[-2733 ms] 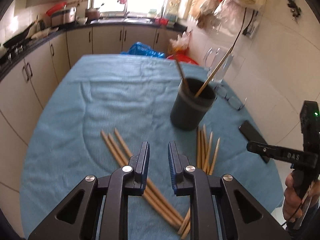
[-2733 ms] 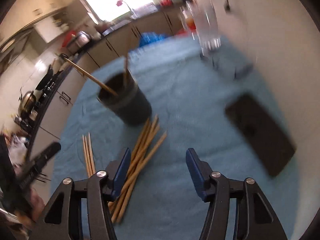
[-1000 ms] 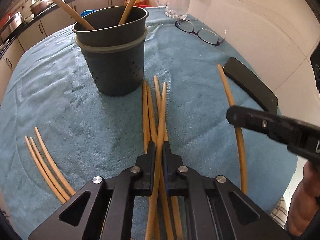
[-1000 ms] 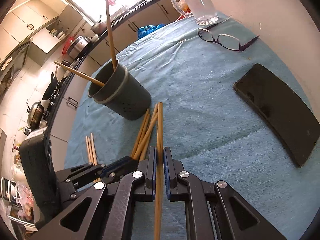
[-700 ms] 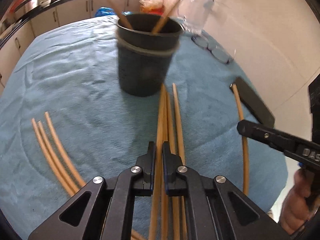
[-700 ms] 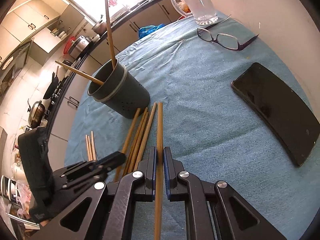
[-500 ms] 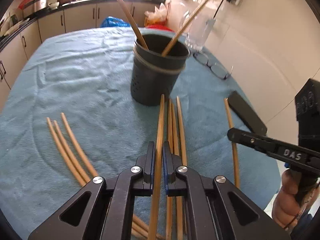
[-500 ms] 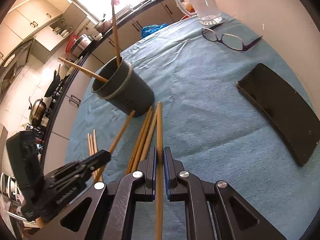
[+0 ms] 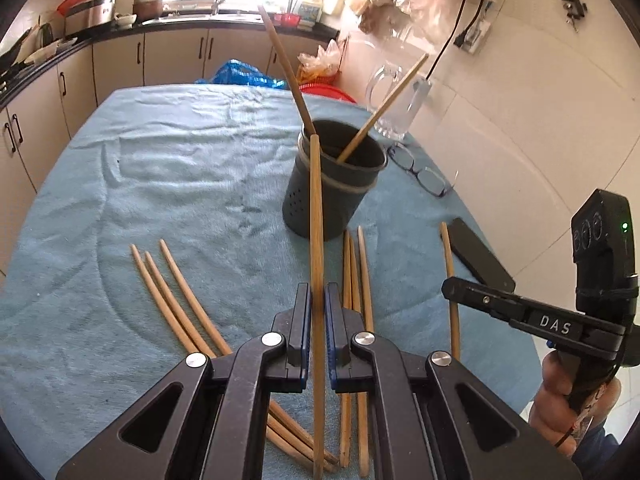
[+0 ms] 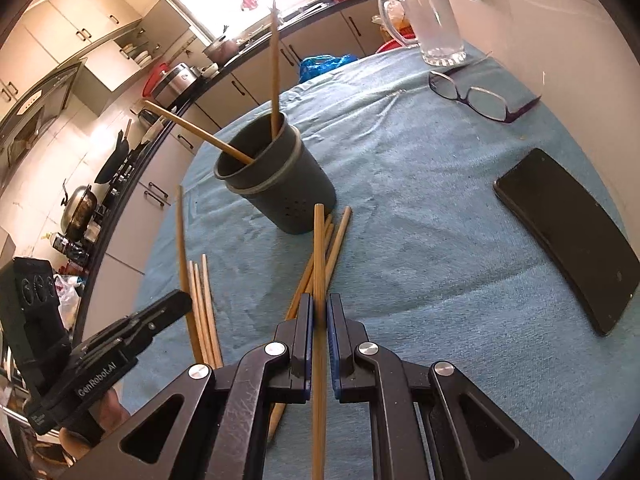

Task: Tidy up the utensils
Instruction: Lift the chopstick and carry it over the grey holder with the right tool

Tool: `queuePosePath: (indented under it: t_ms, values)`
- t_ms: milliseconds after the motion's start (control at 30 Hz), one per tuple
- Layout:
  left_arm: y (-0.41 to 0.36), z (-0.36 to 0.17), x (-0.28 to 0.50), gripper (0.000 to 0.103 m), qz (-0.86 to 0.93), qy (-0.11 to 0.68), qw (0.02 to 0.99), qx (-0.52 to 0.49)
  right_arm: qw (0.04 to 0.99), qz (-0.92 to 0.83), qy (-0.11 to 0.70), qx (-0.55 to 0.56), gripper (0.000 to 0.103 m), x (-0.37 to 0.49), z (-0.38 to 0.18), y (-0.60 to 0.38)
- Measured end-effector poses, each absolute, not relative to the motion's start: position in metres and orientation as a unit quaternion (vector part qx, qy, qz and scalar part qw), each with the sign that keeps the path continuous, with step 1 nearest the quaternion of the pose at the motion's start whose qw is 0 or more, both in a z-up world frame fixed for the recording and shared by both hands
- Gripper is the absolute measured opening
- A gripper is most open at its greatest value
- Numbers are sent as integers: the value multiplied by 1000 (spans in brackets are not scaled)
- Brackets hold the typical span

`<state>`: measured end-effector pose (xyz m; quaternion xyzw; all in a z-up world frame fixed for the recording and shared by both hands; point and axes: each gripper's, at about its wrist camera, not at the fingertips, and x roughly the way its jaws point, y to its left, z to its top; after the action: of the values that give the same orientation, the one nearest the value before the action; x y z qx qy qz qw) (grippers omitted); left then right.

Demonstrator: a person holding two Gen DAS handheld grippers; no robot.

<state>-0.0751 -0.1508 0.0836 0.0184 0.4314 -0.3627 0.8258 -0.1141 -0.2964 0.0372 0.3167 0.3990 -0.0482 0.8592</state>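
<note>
- Both chopsticks' near ends run out of frame under the claws.
- Left claw [image 9: 316,312] pinches a chopstick [image 9: 316,216] pointing at the holder [image 9: 332,196].
- Right claw [image 10: 319,316] likewise clamps its chopstick [image 10: 319,256].

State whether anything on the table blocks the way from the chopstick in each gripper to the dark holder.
Nothing visible does. Only bare blue cloth lies between each held chopstick and the holder, whose mouth already carries two chopsticks but has room.
</note>
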Motion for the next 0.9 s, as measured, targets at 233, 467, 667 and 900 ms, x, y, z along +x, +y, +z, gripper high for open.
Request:
queuePosePath:
  t_ms: [233, 467, 667, 900]
  values:
    - [-139, 109, -85, 6, -361, 386, 849, 14, 877, -47, 377, 294, 8, -120, 58, -286]
    - [-128, 124, -91, 6, -363, 366, 857, 8, 895, -48, 352, 271, 8, -128, 78, -277]
    - [-124, 130, -93, 6, -362, 359, 860, 5, 908, -56, 328, 254, 8, -134, 94, -274]
    - [-121, 133, -95, 6, -360, 356, 862, 6, 917, -59, 310, 244, 8, -138, 106, -273]
